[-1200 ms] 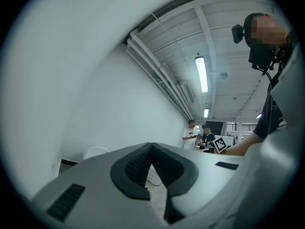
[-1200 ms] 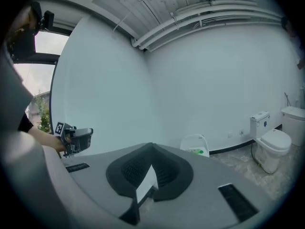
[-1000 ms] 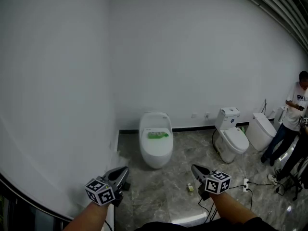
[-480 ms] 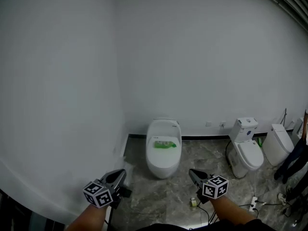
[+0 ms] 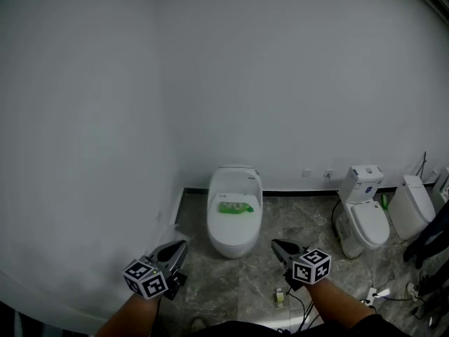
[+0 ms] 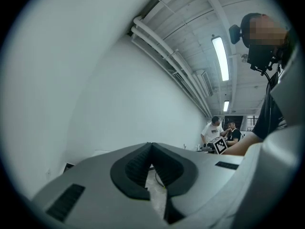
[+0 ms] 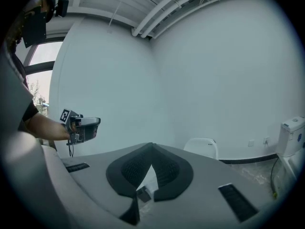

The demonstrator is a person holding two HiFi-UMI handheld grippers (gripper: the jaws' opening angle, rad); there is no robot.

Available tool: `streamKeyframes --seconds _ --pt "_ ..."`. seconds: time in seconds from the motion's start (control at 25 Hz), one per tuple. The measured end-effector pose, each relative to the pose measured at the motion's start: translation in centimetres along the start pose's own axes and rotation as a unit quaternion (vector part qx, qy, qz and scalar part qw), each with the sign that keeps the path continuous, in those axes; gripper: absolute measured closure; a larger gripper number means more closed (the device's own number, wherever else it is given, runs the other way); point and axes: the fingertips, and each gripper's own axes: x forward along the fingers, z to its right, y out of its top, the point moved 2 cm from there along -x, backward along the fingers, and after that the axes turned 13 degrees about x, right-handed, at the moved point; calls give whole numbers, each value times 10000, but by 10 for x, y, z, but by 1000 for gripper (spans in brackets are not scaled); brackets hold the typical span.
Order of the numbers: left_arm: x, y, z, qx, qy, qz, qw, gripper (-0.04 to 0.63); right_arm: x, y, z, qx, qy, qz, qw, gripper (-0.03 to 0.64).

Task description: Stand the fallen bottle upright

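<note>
Grey and empty, the left claw (image 5: 180, 246) and right claw (image 5: 276, 245) were both pressed together. One probably needed spreading well before arrival, then squaring across the body of the green bottle (image 5: 235, 207). It lay ahead, between both claws and well apart from them, on the toilet's (image 5: 233, 239) closed lid.

Bottle (image 5: 235, 207) on toilet (image 5: 234, 239), second toilet (image 5: 366, 225) further right

The person is wearing a dark short-sleeved top (image 5: 235, 327). The left grey plastic gripper (image 5: 181, 245) and the right grey plastic gripper (image 5: 276, 244) are each carrying a white cube with black square markers (image 5: 146, 278), and black ribbed pads (image 6: 135, 168) are lining the jaws.
</note>
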Motion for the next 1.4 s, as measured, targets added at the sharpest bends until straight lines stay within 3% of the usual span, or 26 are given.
streamKeyframes --seconds 0.2,0.6,0.84,1.08,1.4 --pt "52 -9 -50 -82 -313 28 9995 588 40 14 28 54 -179 -14 9998 612" --pt "155 -7 -219 -115 -1139 -167 9933 588 176 60 78 286 -1014 267 9941 612" --pt "202 -16 -279 -196 -1309 -277 9908 588 242 75 109 333 -1118 169 9930 611" --pt "256 -24 -309 -193 -1167 -412 9921 588 285 106 162 357 -933 221 9948 612" --pt "367 -20 -325 -232 -438 -525 9974 588 340 164 285 255 -196 -75 9995 612"
